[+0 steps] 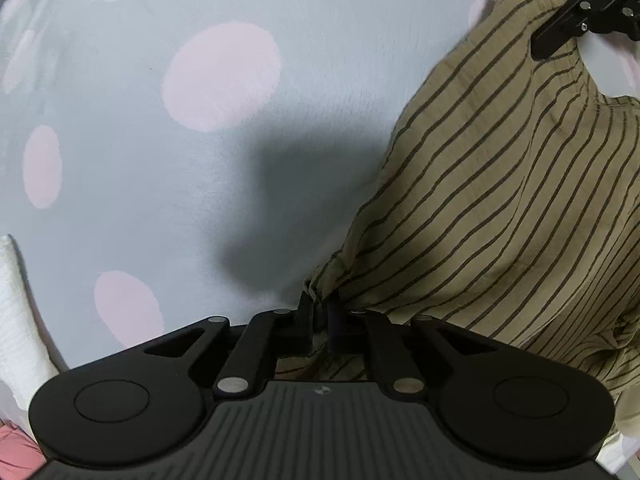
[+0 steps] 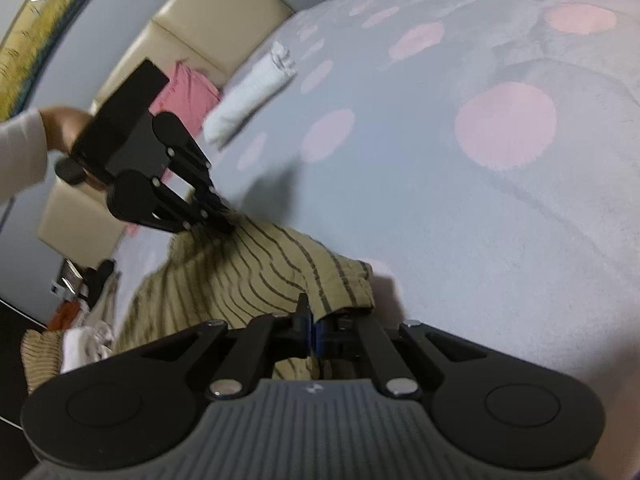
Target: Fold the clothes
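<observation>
Two claws, each clamped on one tan striped garment (image 1: 500, 208): left gripper (image 1: 320, 316) pinches a corner; right gripper (image 2: 312, 320) grips another edge, seemingly a hem; garment lifted between them over dotted bedspread (image 1: 160, 180).

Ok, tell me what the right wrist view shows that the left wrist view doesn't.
Only the right wrist view shows the headboard, a hand holding the left tool, and a clothes pile beside the bed. Only the left wrist view shows the shirt's broad striped front. Both show the spotted bedspread, the white towel and each tool shut on the shirt.
</observation>
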